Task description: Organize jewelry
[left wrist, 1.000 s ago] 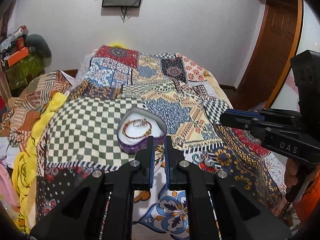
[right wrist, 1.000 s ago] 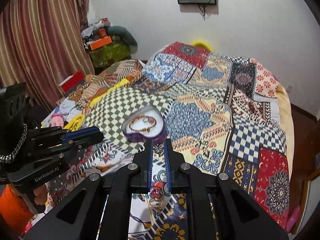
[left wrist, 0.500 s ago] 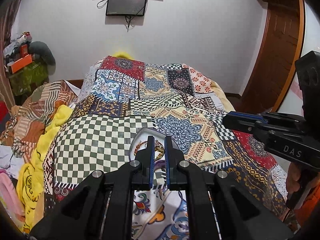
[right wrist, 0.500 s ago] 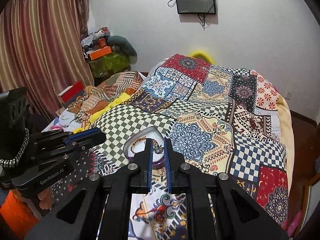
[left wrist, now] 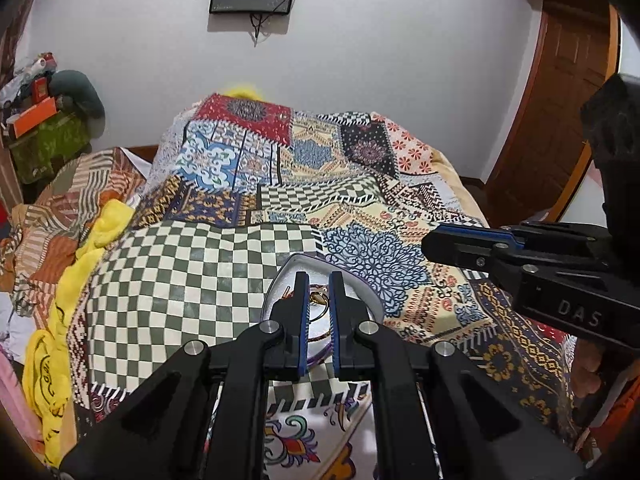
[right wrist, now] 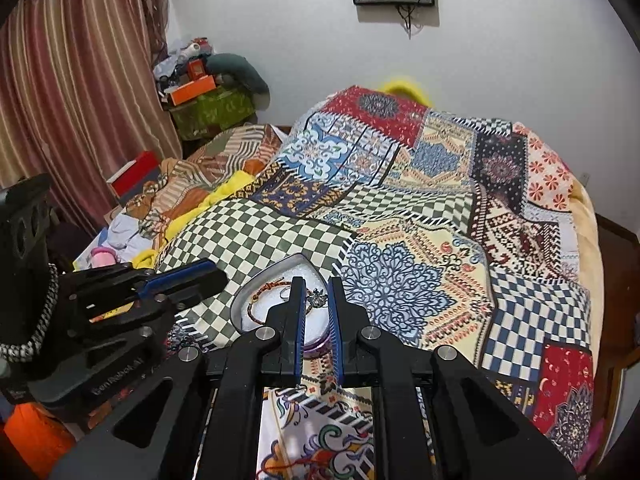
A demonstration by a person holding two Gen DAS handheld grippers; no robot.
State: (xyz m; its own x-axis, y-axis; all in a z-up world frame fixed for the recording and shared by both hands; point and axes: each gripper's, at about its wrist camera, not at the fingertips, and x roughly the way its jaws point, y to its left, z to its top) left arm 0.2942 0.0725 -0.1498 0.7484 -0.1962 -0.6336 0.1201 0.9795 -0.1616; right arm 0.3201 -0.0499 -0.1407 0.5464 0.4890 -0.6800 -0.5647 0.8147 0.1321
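Left wrist view: left gripper (left wrist: pixel 318 284), jaws nearly closed, a small gold ring (left wrist: pixel 319 299) pinched at the tips. It hangs over the heart-shaped tin (left wrist: pixel 289 270), which lies on the green-checked panel of the patchwork bedspread (left wrist: pixel 180 272). The right gripper (left wrist: pixel 472 246) shows at the right edge, its jaws together.

Risk, as judged: the ring sits at the very tips; a tilt or early release near the rim drops it onto the busy fabric, where it is hard to find.

Right wrist view: right gripper (right wrist: pixel 318 290), jaws nearly closed on 1 silver jewelled ring (right wrist: pixel 316 299), above the tin (right wrist: pixel 256 286). A red-and-gold bracelet (right wrist: pixel 260 302) lies inside on white padding. The left gripper (right wrist: pixel 188 276) stands just beside the tin's left edge.

Risk, as judged: 2 grippers converge on 1 small tin; fingers may collide, or nudge the tin across the soft bedspread and spill the bracelet.
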